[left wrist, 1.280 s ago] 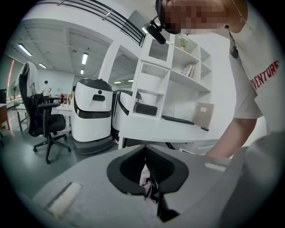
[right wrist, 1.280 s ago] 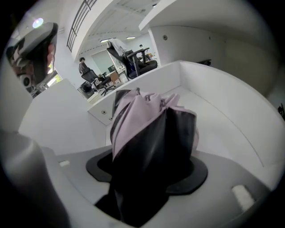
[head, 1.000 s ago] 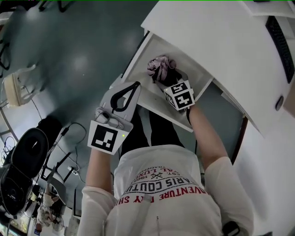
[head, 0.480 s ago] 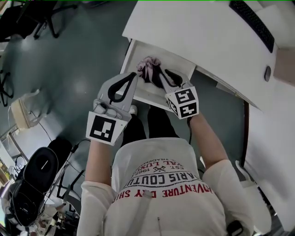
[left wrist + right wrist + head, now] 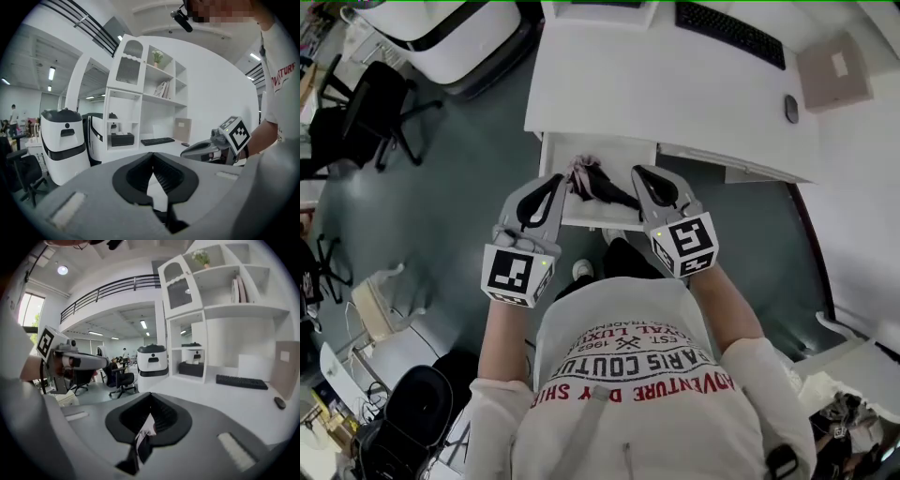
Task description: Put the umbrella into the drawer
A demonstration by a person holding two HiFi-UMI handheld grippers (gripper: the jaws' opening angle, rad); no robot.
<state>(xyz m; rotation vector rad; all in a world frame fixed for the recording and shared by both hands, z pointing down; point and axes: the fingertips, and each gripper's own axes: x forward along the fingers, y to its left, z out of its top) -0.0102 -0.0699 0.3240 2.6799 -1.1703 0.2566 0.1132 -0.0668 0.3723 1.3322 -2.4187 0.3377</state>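
Head view, looking steeply down: the white surface (image 5: 675, 84) fills the top of the frame, and the drawer (image 5: 623, 152) stands pulled out from under its near edge, toward the left end. A dark keyboard (image 5: 729, 35) lies along the far edge of the surface, a brown board (image 5: 834, 70) sits near its right end, and a small mouse (image 5: 791, 109) is just beside that board. The umbrella (image 5: 595, 180) lies folded inside the drawer, with its pink bunched end toward the drawer's left side and its black part running to the right. The left claw (image 5: 551, 183) and the right claw (image 5: 639, 173) are held above the drawer's near rim, one on each side of the umbrella and clear of it. In the left gripper view the left claw (image 5: 153, 157) has its tips pressed together with nothing between them. In the right gripper view the right claw (image 5: 151, 397) is likewise closed and empty (the sliver of pink and black below its tips is the umbrella (image 5: 143, 437), seen through the gap).
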